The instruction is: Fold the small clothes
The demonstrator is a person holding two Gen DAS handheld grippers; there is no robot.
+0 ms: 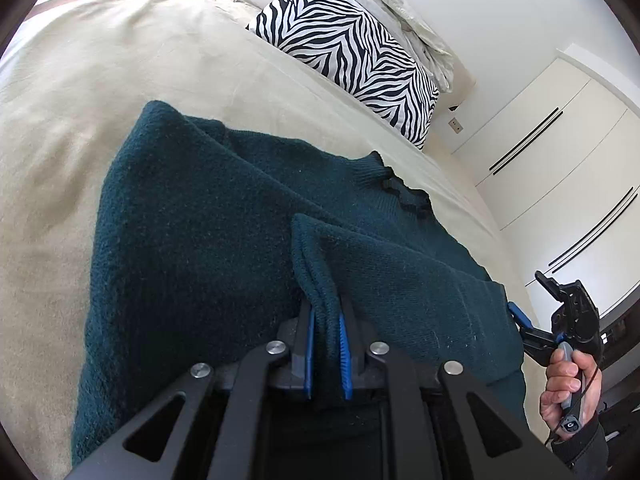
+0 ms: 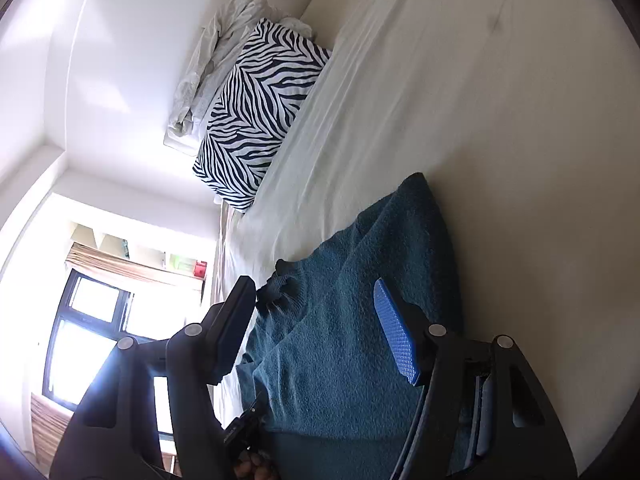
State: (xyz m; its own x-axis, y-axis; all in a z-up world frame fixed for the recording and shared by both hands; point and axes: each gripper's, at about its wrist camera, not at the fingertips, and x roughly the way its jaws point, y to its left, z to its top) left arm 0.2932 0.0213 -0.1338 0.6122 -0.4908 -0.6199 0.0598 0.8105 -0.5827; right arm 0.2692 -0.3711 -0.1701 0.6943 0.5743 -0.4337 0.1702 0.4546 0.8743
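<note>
Left wrist view: we log the left gripper (image 1: pixel 326 344) clamped on a raised fold of the dark teal knitted sweater (image 1: pixel 208 248), the cloth pinched between its blue ribbed pads (image 1: pixel 345 354). Most of the sweater lies flat ahead of this gripper on the cream bedsheet (image 1: pixel 100 92). Its ribbed collar (image 1: pixel 400 188) lies ahead and to the right of the jaws. Far right of the gripper, we note a hand (image 1: pixel 570 384) holding the right gripper (image 1: pixel 536 300) at the sweater's edge.

Right wrist view: we record the right gripper (image 2: pixel 320 328) with jaws standing apart and nothing pinched; the sweater (image 2: pixel 348 340) lies under the gap between them. A zebra-striped black-and-white pillow (image 2: pixel 256 112) sits well ahead, beside crumpled pale bedding (image 2: pixel 216 68).
</note>
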